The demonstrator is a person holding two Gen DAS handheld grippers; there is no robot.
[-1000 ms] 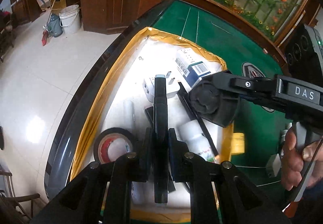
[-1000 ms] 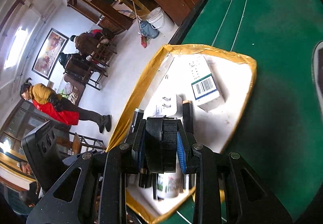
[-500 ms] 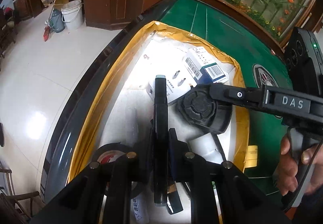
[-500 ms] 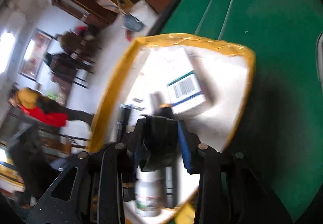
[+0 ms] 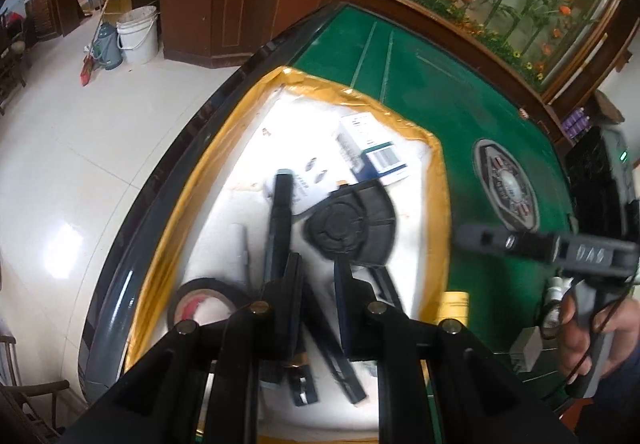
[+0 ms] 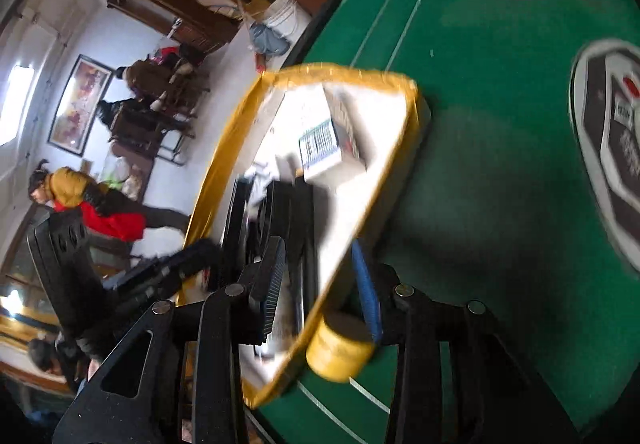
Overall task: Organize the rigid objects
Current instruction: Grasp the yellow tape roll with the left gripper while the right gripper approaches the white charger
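A white foam tray [image 5: 436, 180] with a yellow taped rim sits on the green table. In it lie a barcoded box [image 5: 376, 152], a white plug adapter [image 5: 312, 188], a black tape roll [image 5: 204, 304] and a black round ribbed piece [image 5: 348, 222]. A black marker [image 5: 280, 216] leans blurred just left of my left gripper [image 5: 318, 284], whose jaws stand slightly apart with nothing between them. My right gripper [image 6: 320, 284] is open and empty over the tray's near corner [image 6: 360, 204]. In the left wrist view it sits off the tray's right side.
A yellow-capped item [image 6: 340, 348] stands on the green felt just outside the tray, by my right finger. A round emblem [image 5: 504, 184] marks the table's middle. A hand [image 5: 580, 328] holds the right gripper's handle. People and chairs are on the tiled floor beyond the table edge.
The marker has left my left jaws and tipped leftward toward the tray. My right gripper has opened, left the round black piece in the tray and drawn back to the right.
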